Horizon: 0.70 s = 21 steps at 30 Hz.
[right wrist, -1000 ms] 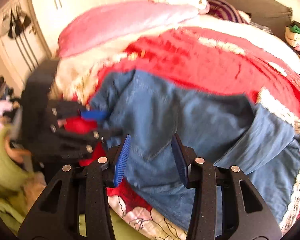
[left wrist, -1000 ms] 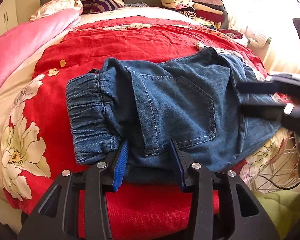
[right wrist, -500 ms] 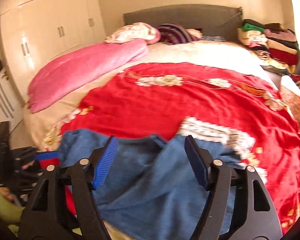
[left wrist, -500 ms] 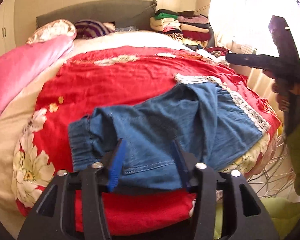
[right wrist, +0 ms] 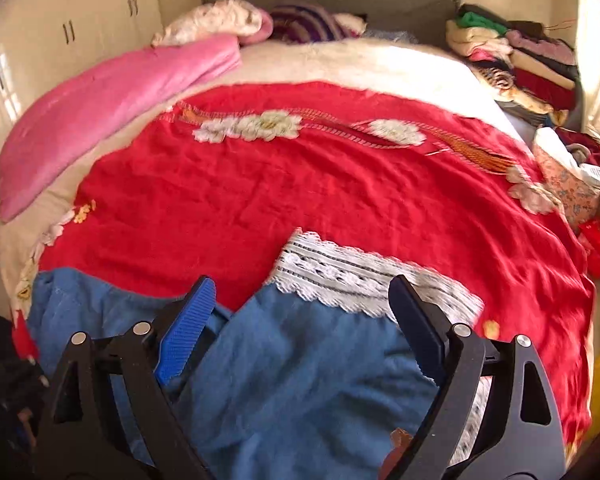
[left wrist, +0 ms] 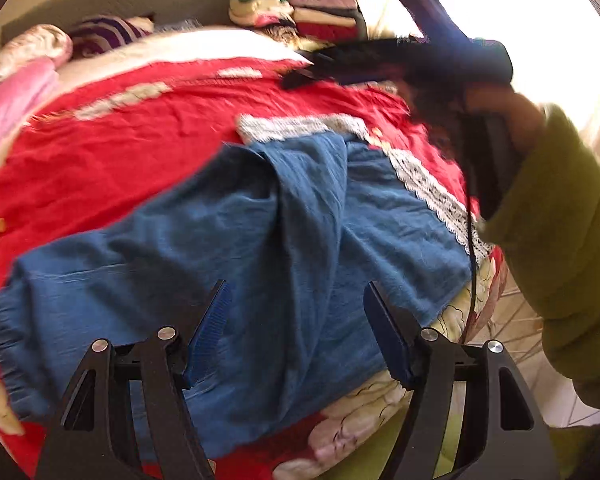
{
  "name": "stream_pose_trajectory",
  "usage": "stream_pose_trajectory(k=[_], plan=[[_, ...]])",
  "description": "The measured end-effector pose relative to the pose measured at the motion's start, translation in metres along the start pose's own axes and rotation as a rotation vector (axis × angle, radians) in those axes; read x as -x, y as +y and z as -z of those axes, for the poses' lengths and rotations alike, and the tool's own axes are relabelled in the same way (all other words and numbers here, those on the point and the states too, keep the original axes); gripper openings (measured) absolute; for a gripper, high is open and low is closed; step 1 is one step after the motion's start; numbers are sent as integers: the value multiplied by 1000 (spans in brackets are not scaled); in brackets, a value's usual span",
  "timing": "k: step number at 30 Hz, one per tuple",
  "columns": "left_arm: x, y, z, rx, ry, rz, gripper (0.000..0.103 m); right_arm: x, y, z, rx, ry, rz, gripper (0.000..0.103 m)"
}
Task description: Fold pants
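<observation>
Pants (left wrist: 260, 248) of blue denim lie bunched at the near edge of the bed (right wrist: 300, 184), on the red cover, partly over its white lace border (right wrist: 340, 272). One layer seems laid over another, but the bundle is loose and uneven, so I judge more folding and smoothing is left. Left gripper (left wrist: 296, 336) tilts down above the cloth, its jaws opening, nothing pressed between them. Right gripper (right wrist: 300, 332) also points down over the pants, jaws opening wide, released.
</observation>
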<state>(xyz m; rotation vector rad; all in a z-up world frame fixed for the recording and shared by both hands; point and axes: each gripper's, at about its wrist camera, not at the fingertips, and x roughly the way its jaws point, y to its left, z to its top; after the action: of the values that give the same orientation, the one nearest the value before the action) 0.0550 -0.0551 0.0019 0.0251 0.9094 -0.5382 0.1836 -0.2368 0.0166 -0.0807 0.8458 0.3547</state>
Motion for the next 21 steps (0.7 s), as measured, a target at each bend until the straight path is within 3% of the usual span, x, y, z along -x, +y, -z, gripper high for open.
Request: stream_pose_trajectory(k=[9,14,16,18,21], plan=[[-38,6,3,61,39,53,65,-70,22,-28,58,130,40,82],[-46,9,6,78,40,52,46,-105,23,-32,50,195,63,81],[-48,8,8,69,39,49,38,-119,17,-30,36,218,115,70],[-47,7,10,64,33,52,38,-126,12,-26,48,233,108,26],[-43,9,14,67,20,62,38,-115,-2,-23,-11,193,40,8]])
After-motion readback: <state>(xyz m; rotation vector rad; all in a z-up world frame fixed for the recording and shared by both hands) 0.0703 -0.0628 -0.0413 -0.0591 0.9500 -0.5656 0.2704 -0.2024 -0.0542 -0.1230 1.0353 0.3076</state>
